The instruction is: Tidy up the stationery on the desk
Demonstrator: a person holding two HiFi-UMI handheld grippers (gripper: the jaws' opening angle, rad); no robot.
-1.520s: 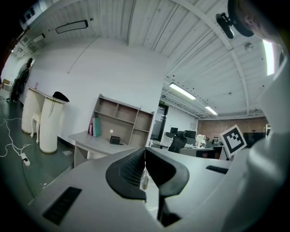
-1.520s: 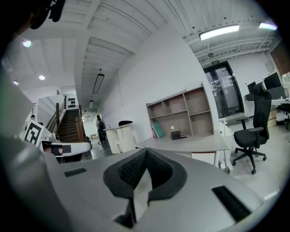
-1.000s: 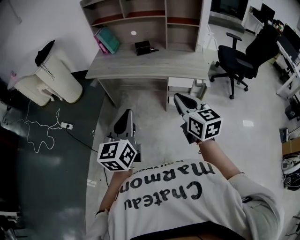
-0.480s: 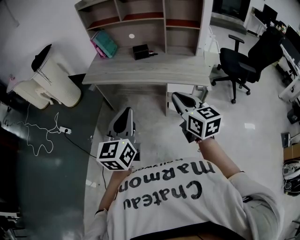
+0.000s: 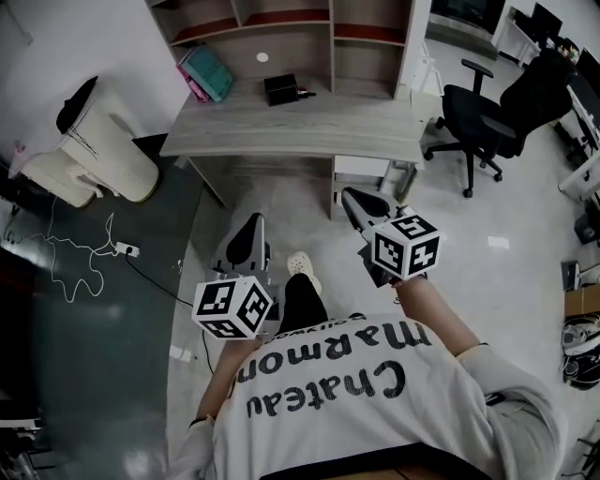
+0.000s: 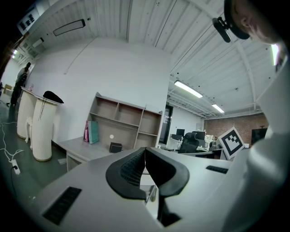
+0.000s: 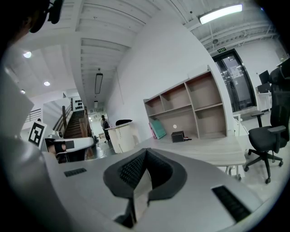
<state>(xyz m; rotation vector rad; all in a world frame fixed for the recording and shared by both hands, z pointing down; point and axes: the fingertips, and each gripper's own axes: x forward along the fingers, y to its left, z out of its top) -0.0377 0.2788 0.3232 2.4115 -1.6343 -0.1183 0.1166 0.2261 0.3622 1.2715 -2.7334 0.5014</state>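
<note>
While fingers [image 6: 129, 171] meet (both pairs), black box [image 5: 281, 89] well apart, on desk [image 5: 309, 133]

Light: bright ceiling strips [image 7: 219, 13] | edges: fisheye vignette | focus: sharp

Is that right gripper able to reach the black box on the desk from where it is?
Probably not yet: the right gripper hangs well short of the desk, though nothing blocks the black box.

Pale T-shirt [image 5: 394, 422] with dark lettering, dark trousers [image 5: 302, 302], pale shoe [image 5: 302, 266].
</note>
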